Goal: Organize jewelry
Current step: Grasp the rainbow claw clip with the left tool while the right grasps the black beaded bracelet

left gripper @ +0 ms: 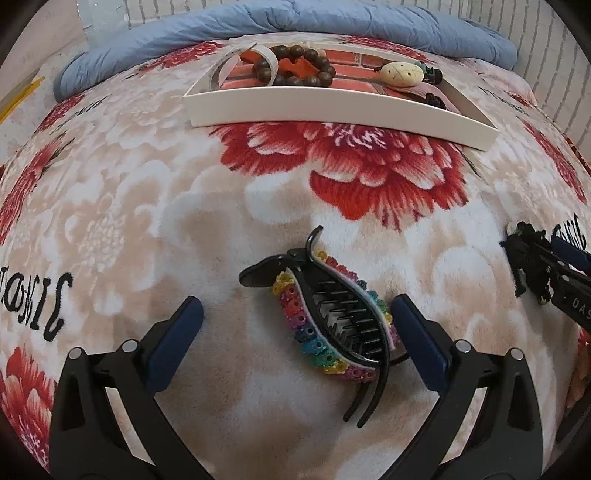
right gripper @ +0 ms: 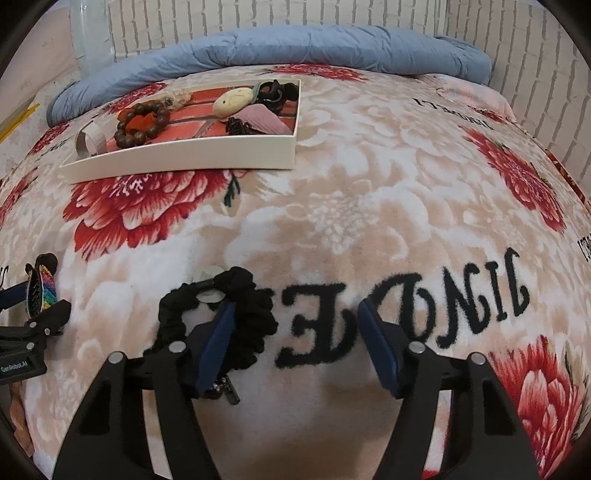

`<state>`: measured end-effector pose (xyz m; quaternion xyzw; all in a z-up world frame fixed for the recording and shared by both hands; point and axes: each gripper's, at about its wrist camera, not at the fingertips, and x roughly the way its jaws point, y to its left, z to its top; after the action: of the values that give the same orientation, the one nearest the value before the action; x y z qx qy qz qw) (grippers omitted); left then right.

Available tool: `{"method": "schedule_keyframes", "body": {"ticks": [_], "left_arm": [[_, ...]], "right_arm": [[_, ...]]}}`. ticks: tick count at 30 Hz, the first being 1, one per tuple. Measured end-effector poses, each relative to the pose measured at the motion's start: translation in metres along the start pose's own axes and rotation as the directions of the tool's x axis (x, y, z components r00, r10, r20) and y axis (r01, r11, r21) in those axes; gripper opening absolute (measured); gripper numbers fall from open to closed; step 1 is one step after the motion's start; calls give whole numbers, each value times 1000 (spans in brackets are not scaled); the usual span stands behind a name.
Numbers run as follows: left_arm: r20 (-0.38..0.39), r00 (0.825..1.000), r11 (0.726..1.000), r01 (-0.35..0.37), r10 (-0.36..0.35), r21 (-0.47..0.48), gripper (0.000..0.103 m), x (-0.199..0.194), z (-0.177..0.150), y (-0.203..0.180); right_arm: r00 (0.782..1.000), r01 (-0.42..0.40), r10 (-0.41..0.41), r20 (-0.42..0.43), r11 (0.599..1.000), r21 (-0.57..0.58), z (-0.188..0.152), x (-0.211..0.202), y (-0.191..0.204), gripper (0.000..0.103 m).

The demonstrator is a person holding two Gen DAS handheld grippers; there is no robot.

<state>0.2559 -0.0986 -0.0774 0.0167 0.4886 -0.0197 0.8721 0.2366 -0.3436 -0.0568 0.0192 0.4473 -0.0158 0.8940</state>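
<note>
White brick wall [right gripper: 332, 33], blue quilt [right gripper: 295, 51], floral blanket [right gripper: 369, 184] covering bed.

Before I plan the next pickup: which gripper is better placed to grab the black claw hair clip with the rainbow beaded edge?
Left. The left gripper stands open with the rainbow-edged black claw clip lying between its fingers. The right gripper is off to the side, one finger inside the black fabric scrunchie.

Right gripper [right gripper: 295, 325] low over floral plush blanket [right gripper: 369, 184], jaws apart; left blue finger [right gripper: 216, 343] seemingly inside black fabric scrunchie [right gripper: 251, 291]. White shallow tray [right gripper: 207, 157] well beyond.
</note>
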Motion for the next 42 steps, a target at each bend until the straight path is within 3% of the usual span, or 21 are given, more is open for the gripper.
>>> {"method": "schedule_keyframes", "body": {"ticks": [5,9,14,19,24,30,42], "left_arm": [[3,1000,1000,5,-5,4,99,-2,0,0],[9,1000,1000,12,-12,5,97,-4,-2,0],[36,999,1000,21,-22,12,81,-13,-6,3],[60,997,999,53,-53,2,57,-22,-11,12],[63,996,998,61,-62,27,42,-24,-11,15],[71,995,996,66,-70,56,39,-26,-10,17],[143,983,992,104,-113,72,39,-36,15,25]], "right_arm": [[1000,-29,29,0,1000,1,-1,-2,3,46],[999,-31,30,9,1000,4,-4,-3,4,41],[1000,-29,29,10,1000,-2,-3,-4,7,37],[999,-41,40,10,999,13,-4,-4,7,33],[999,-47,46,10,999,12,-4,-4,9,23],[999,-36,37,34,999,-28,-6,-8,18,13],[979,-84,88,183,996,-26,12,-34,20,11]]}}
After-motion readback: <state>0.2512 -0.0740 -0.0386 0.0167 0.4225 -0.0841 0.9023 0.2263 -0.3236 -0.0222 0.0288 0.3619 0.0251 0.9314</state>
